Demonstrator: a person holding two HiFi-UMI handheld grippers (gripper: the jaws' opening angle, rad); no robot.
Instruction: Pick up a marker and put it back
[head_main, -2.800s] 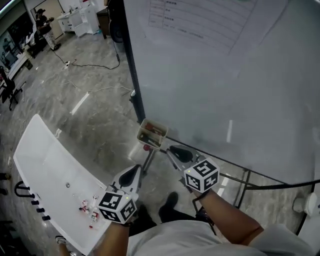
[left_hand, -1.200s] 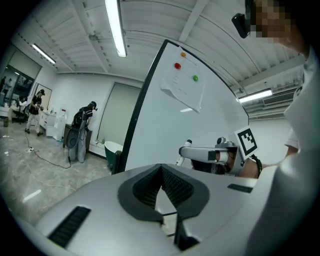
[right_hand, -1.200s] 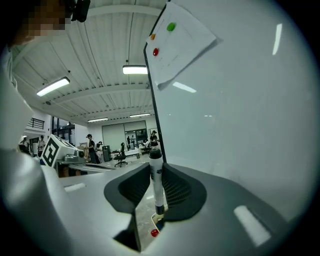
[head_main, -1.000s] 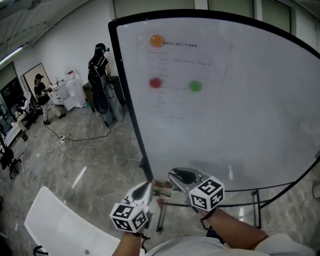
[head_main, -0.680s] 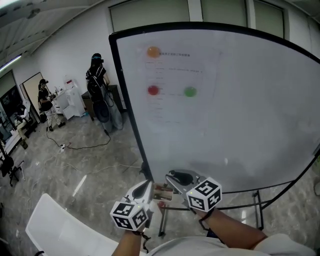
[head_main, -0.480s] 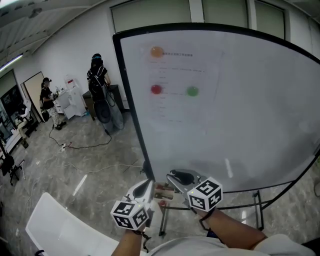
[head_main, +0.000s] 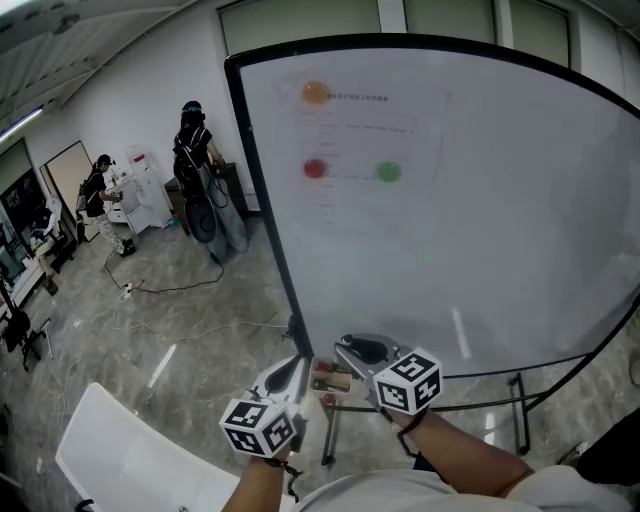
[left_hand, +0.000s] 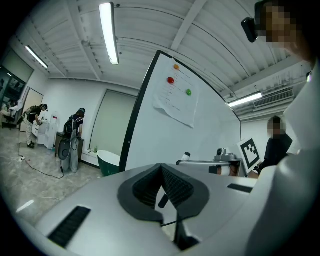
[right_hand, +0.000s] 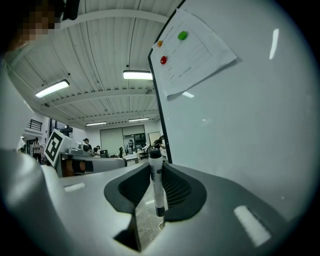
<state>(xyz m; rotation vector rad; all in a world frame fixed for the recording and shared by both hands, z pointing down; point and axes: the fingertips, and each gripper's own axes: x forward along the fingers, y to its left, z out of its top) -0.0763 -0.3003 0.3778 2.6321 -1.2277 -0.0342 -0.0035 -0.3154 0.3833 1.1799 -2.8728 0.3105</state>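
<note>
A white marker (right_hand: 157, 185) with a black cap stands upright between the jaws of my right gripper (right_hand: 155, 172), which is shut on it. In the head view the right gripper (head_main: 352, 352) is low in the picture, just in front of the whiteboard (head_main: 470, 220). A small marker box (head_main: 330, 378) sits between the two grippers at the board's bottom edge. My left gripper (head_main: 289, 371) hovers left of the box, and the left gripper view shows it (left_hand: 161, 172) shut with nothing in it. That view also shows the held marker (left_hand: 186, 156).
A paper sheet (head_main: 365, 150) hangs on the board under orange (head_main: 315, 92), red (head_main: 315, 168) and green (head_main: 388, 172) magnets. A white table (head_main: 120, 450) lies at the lower left. People (head_main: 195, 135) and equipment stand far back left, with cables (head_main: 170, 285) on the floor.
The head view has swung up from the floor and the box to the whole whiteboard. Over the last second both grippers have stayed by the box, almost still.
</note>
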